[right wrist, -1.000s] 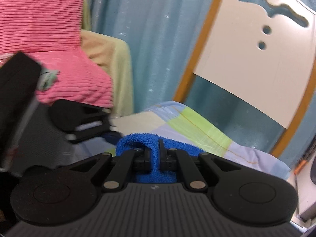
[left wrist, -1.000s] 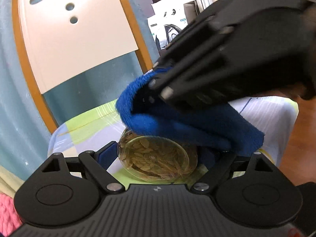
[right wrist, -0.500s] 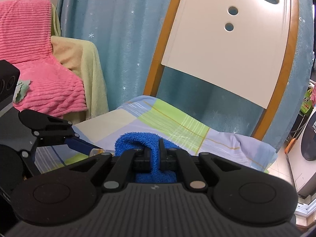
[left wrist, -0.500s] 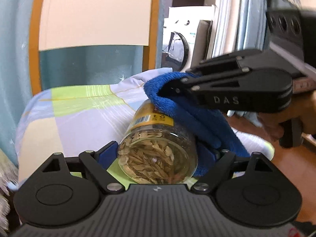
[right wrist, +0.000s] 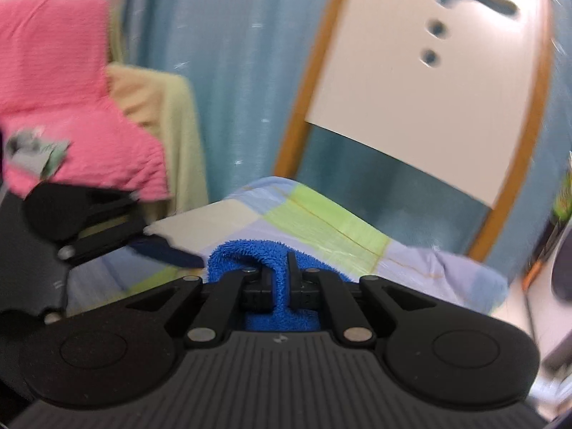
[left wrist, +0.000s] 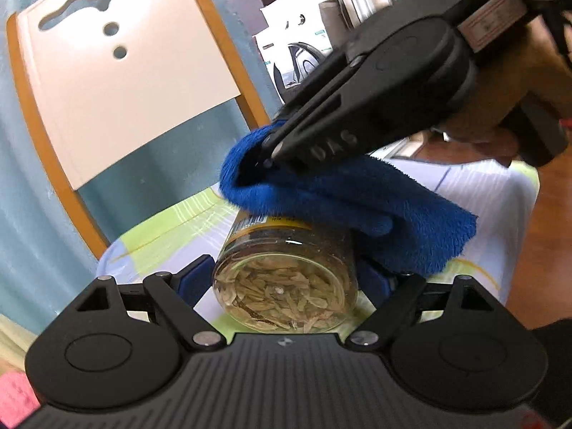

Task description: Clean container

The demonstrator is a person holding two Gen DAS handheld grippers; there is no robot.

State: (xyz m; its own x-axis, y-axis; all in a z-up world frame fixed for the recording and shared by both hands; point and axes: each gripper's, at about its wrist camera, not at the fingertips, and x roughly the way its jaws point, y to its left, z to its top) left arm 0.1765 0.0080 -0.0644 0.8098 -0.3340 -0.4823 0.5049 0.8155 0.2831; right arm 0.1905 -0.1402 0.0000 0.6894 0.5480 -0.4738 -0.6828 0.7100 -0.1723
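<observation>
A clear jar (left wrist: 286, 279) of pale dried flakes, with a yellow label, lies on its side between the blue-padded fingers of my left gripper (left wrist: 286, 282), which is shut on it. Over the jar's top and right side drapes a blue terry cloth (left wrist: 343, 203), pinched by my right gripper (left wrist: 268, 153), which comes in from the upper right with a hand behind it. In the right wrist view the right gripper (right wrist: 280, 279) is shut on a fold of the blue cloth (right wrist: 250, 254), and the left gripper (right wrist: 107, 228) shows at the left. The jar is hidden there.
A chair with a white, orange-edged backrest (left wrist: 118, 82) and a checked pastel seat cushion (right wrist: 321, 221) stands below the jar. A blue curtain (right wrist: 232, 71) hangs behind. Pink and yellow blankets (right wrist: 71, 107) lie to the left, and a washing machine (left wrist: 296, 57) stands far back.
The right gripper and cloth have swung from the jar's right side up over its top. The left gripper has tilted, still holding the jar. The right wrist view is now motion-blurred.
</observation>
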